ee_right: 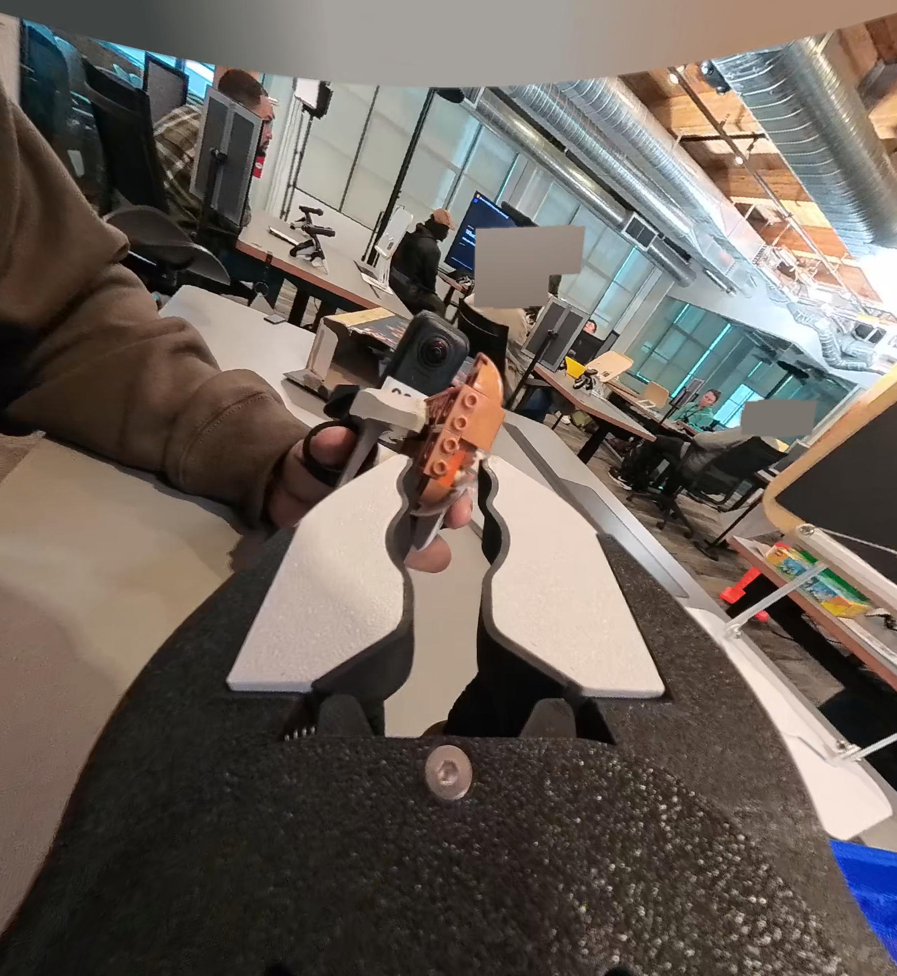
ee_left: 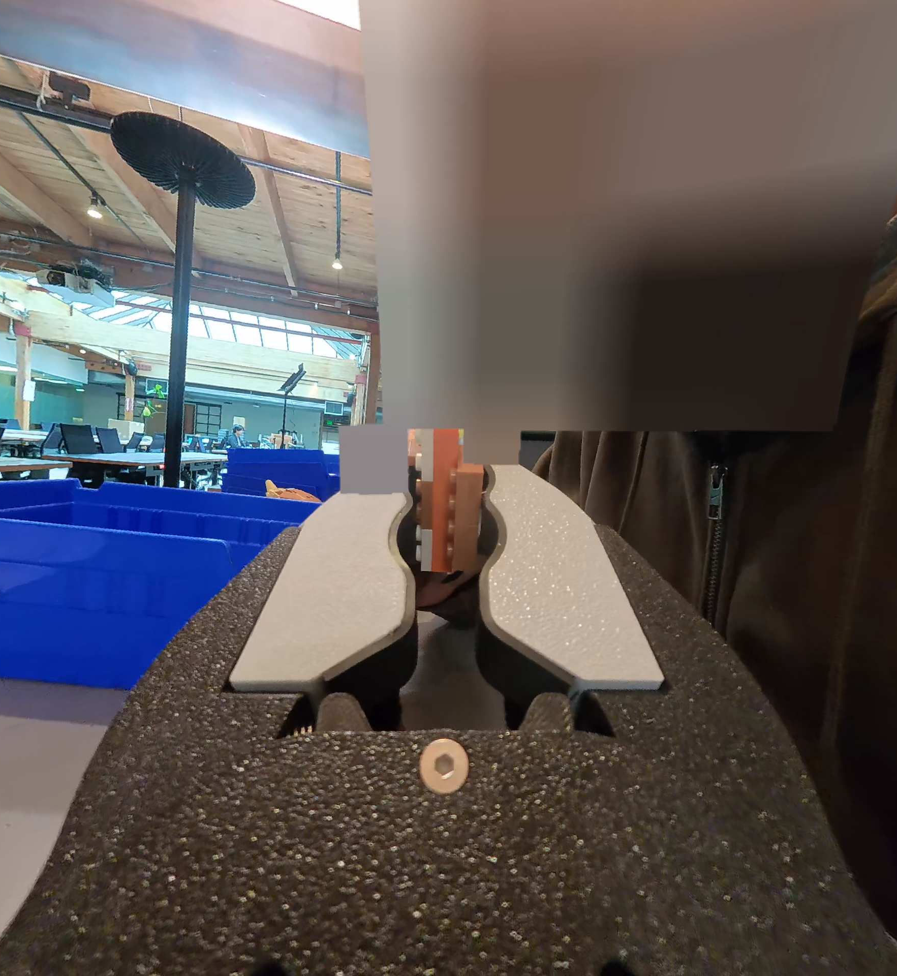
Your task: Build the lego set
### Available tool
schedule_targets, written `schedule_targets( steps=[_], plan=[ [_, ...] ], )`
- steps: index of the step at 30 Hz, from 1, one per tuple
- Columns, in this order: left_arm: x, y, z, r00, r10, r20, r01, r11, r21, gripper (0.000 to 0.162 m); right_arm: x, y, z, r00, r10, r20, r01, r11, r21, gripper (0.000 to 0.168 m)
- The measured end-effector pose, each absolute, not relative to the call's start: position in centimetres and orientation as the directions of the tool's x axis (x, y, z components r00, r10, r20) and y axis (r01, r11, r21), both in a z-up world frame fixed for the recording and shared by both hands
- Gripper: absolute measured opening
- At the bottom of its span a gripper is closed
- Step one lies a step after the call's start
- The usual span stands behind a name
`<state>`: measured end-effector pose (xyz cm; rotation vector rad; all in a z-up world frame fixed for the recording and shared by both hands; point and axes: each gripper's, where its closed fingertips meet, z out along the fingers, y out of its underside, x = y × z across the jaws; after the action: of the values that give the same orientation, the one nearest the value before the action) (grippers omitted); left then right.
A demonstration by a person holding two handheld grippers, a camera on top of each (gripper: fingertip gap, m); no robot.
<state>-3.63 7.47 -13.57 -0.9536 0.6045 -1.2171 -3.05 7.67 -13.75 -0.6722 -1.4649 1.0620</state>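
Observation:
A small lego assembly [ee_left: 443, 507] of orange, tan and white bricks stands upright between the tips of my left gripper [ee_left: 446, 501], which is shut on it. In the right wrist view the same assembly [ee_right: 459, 422] is held up in the air, studs facing the camera, with a rounded tan piece on top. The left gripper's grey finger [ee_right: 388, 409] clamps it from the left, with a hand [ee_right: 303, 475] behind. My right gripper [ee_right: 446, 470] is closed around the assembly's lower end, and a small pale piece touches its right finger.
Blue plastic bins [ee_left: 92, 570] stand to the left on the white table [ee_right: 92, 554]. A brown sleeve [ee_right: 119, 369] and jacket [ee_left: 805, 581] are close by. A black camera [ee_right: 435, 354] and an open cardboard box [ee_right: 346, 343] sit beyond the grippers. Desks and people fill the background. My two grippers' fingertips are within a few centimetres of each other.

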Motion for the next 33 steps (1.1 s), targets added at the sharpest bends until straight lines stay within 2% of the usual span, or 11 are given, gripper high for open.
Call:
schedule_targets(
  steps=[4,12,33],
  plan=[
    [-3.88,7.49,-13.38,0.284,-0.955,0.089,0.509,0.071,-0.858,0.02,-2.96,7.89,-13.64,-0.215,0.888,0.407,-0.145,0.383,-0.912,0.025],
    [-3.3,7.39,-13.76,0.282,-0.956,0.074,0.477,0.073,-0.876,0.02,-3.13,7.74,-14.23,-0.236,0.875,0.422,-0.106,0.408,-0.907,0.026],
    [-3.32,7.57,-13.9,0.29,-0.954,0.077,0.467,0.071,-0.881,0.02,-3.18,7.7,-14.51,-0.222,0.86,0.46,-0.085,0.453,-0.888,0.018]
  ],
)
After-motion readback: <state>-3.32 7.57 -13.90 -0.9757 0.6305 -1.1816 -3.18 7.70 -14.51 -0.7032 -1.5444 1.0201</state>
